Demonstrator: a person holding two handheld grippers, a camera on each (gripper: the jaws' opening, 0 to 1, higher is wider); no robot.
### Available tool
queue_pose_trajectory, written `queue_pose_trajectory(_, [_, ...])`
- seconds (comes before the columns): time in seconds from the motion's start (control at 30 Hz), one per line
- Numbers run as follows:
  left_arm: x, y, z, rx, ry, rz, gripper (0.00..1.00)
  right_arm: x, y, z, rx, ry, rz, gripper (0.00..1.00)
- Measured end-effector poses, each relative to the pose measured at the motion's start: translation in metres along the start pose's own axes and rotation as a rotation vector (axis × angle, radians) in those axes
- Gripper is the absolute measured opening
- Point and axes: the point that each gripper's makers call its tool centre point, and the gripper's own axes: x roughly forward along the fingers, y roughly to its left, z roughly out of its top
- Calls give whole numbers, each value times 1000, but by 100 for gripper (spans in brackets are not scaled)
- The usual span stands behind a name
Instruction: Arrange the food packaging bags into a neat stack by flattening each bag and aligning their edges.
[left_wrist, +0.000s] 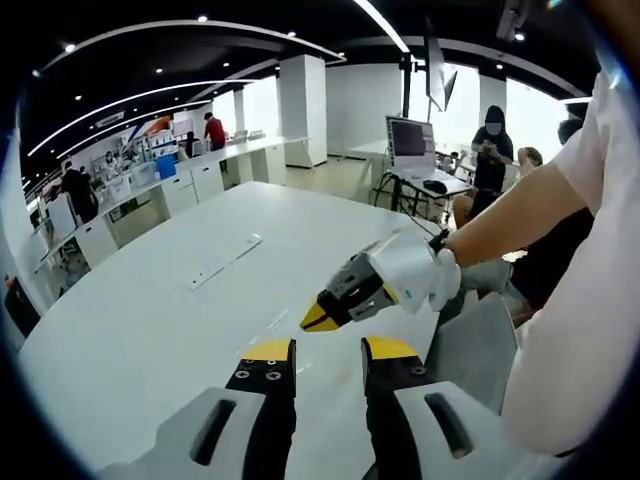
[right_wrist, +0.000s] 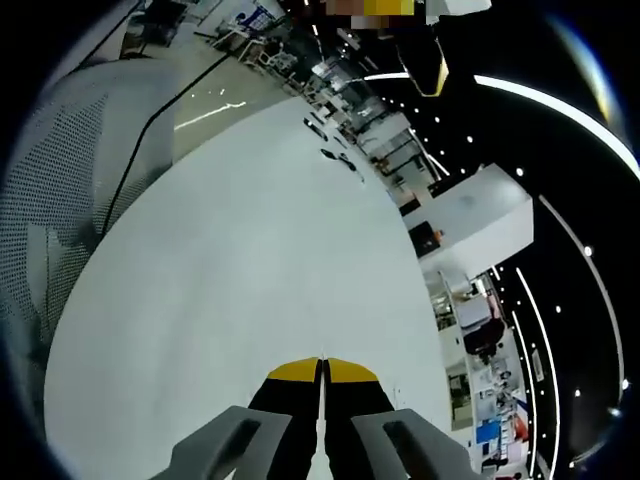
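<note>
No food bags can be made out on the table (left_wrist: 150, 330) in either view, so which way a bag lies from the jaws, and how its long axis runs, cannot be told. My guess is that the bags sit outside what the cameras catch, and both hands must turn toward them before any flattening starts.

In the left gripper view, the left gripper (left_wrist: 330, 352) rises from 6 o'clock with its jaws apart and bare tabletop showing in the gap; it holds nothing. The right gripper (left_wrist: 318, 318) enters from 3 o'clock, carried by a gloved hand (left_wrist: 425, 275), its yellow tips pressed together and pointing toward 8 o'clock, just above and beside the left gripper's tips. In the right gripper view, that same right gripper (right_wrist: 321, 368) shows its tips meeting along a thin seam, with nothing between them.

The two grippers hang close together over the table, so neither is clearly nearer to a bag.

Counts: bags, none seen; grippers, two; tables in front, one; a white strip (left_wrist: 226, 261) lies at 11 o'clock, one.
</note>
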Motion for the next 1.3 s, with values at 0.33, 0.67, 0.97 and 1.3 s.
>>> queue_pose_trajectory(0.33, [1,-4,-5,-2,15,-6,23,10,35,-16,-65,33,29,0])
queue_pose_trajectory(0.67, [2,-7,-8,-3,24,-9,23,20,53,-27,-44,62,54,0])
queue_pose_trajectory(0.97, [5,-10,-12,-8,33,-15,23,25,53,-28,-10,69,56,0])
queue_pose_trajectory(1.3, [2,-12,-23,-27,38,-9,23,24,65,-35,61,89,78,4])
